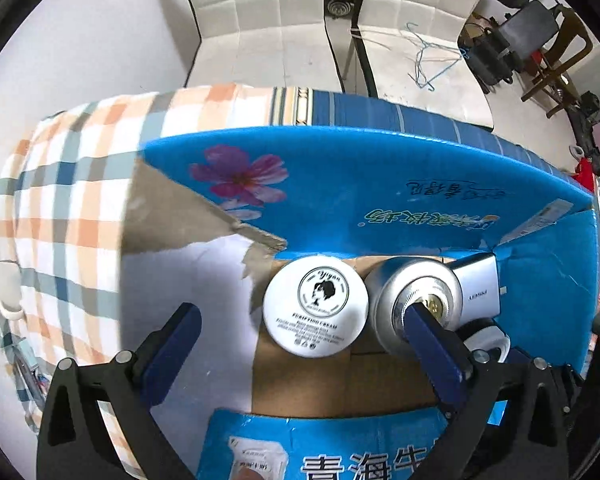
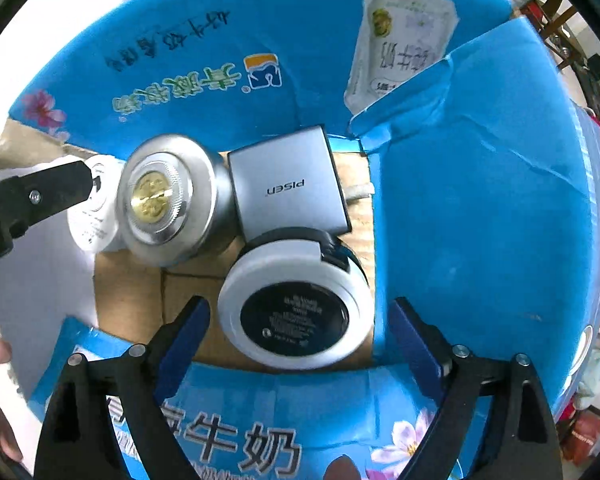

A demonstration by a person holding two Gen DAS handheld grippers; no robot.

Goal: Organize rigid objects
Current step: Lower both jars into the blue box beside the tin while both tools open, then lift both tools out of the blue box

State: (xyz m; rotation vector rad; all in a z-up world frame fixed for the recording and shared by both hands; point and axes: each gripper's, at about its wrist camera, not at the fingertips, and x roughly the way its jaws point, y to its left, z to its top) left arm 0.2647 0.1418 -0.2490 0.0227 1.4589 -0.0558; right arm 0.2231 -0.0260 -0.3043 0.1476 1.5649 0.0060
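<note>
Left hand-held gripper wide open, holding nothing, poised over blue carton at frame centre; white cream jar between the fingers, right fingertip overlapping silver round tin. Right hand-held gripper also spread wide and empty, straddling white-rimmed compact at lower centre without visible contact. Grey Pisen charger just behind the compact, touching the tin; all four inside the carton.
</note>
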